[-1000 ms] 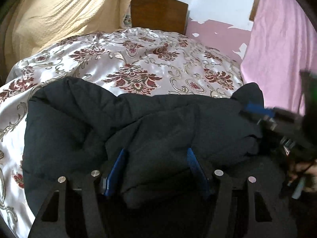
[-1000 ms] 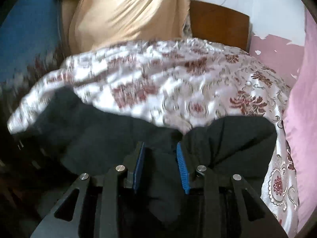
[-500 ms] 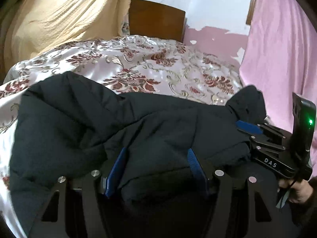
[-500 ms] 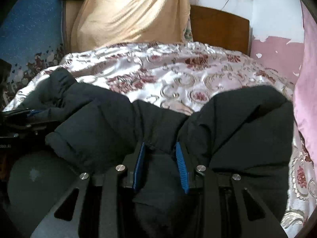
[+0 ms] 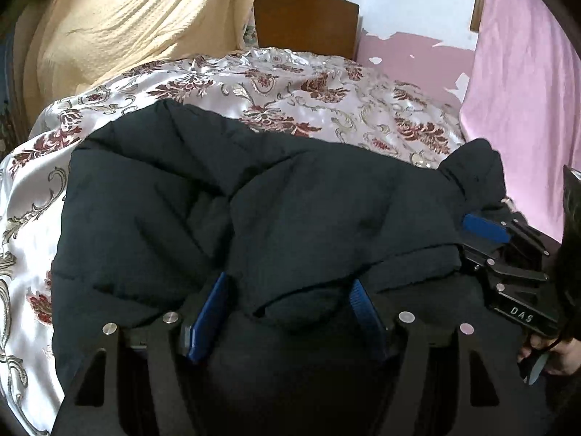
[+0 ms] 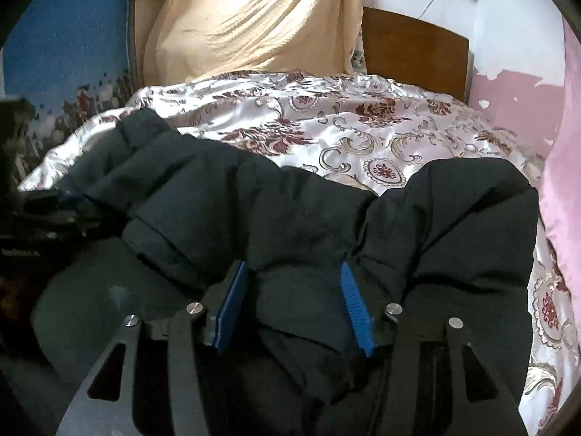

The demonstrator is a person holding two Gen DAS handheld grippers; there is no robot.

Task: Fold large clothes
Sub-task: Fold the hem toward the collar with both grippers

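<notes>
The right tool (image 6: 290, 309) has just been opened around the black padded jacket (image 6: 290, 218), now lowered onto the bed (image 6: 363, 134), while the left tool (image 5: 287, 312) is also seen parted around a fold, so release is judged underway.

Jacket (image 5: 276, 210): lies on the bed (image 5: 290, 87), at its near edge. Headboard (image 5: 305, 18): behind the jacket, at the bed's far end. Draped cloth (image 5: 138, 25): left of the headboard. Curtain (image 5: 523, 83): right of the jacket, beside the bed. Left claw (image 5: 287, 312) and right claw (image 6: 294, 309): at the jacket's near edge, folds between the fingers.
</notes>
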